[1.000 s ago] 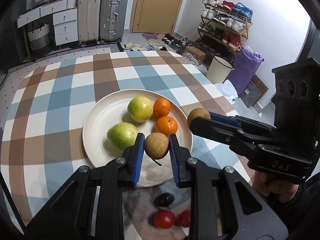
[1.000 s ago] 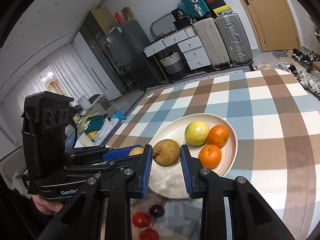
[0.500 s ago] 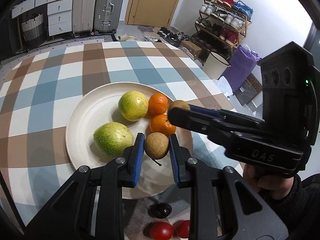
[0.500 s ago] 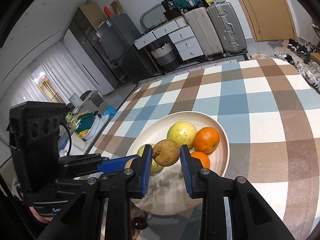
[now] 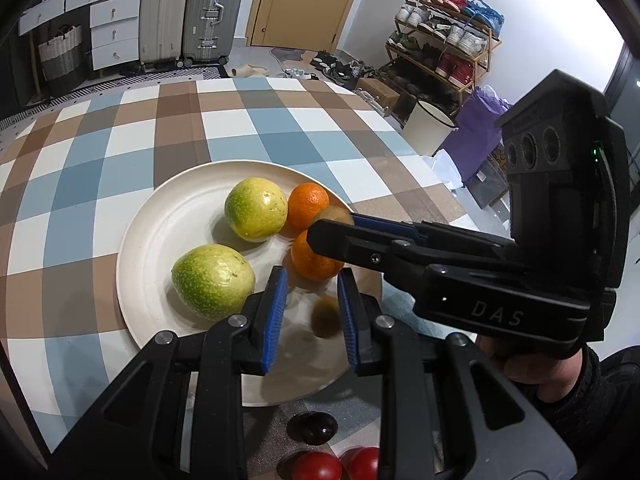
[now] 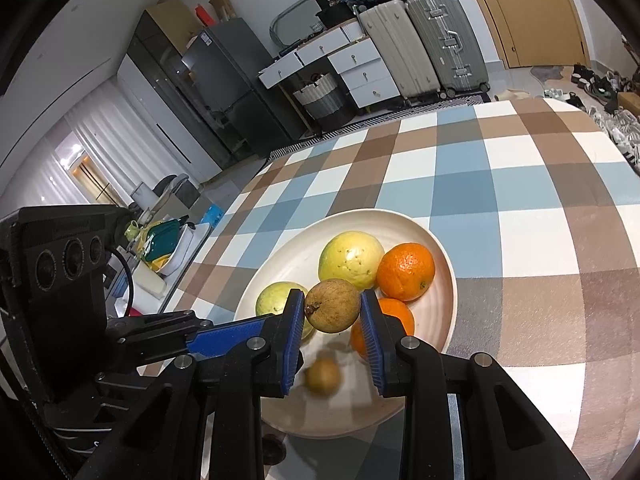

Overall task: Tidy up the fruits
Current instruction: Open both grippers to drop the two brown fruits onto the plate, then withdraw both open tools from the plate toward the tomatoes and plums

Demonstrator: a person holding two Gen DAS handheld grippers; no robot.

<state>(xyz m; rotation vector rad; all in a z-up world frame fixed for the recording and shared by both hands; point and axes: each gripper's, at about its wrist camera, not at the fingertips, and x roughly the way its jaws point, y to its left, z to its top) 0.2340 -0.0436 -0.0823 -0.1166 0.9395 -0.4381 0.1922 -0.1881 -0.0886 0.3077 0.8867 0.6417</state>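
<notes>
Fruits sit together on a checked tablecloth [image 5: 168,128] of brown, blue and white squares that covers the table, where a large cream plate [image 5: 160,216] holds most of them. On that plate two yellow-green guavas lie toward its left side, the nearer guava [image 5: 212,280] close to the left gripper's fingers and the farther guava [image 5: 256,208] touching an orange behind it. Two oranges lie on the plate's right side, the far orange [image 5: 308,204] and the near orange [image 5: 314,260], the near one partly hidden by the right gripper's black finger in the left wrist view. The left gripper [image 5: 312,316] has its blue-padded jaws spread apart over the plate's near part, and a small brown fruit [image 5: 326,316] shows as a motion blur between them, close to the right pad; whether it touches the pad or the plate cannot be told. The right gripper [image 6: 330,328] reaches in over the plate from the right, its jaws closed narrowly on a second brown round fruit [image 6: 332,305], held above the guavas and oranges with its dried stem end turned to the left. Off the plate, on the cloth near the table's edge beneath the left gripper, lie a dark plum-coloured fruit [image 5: 312,428] and two red cherry tomatoes [image 5: 316,466] just beside each other
</notes>
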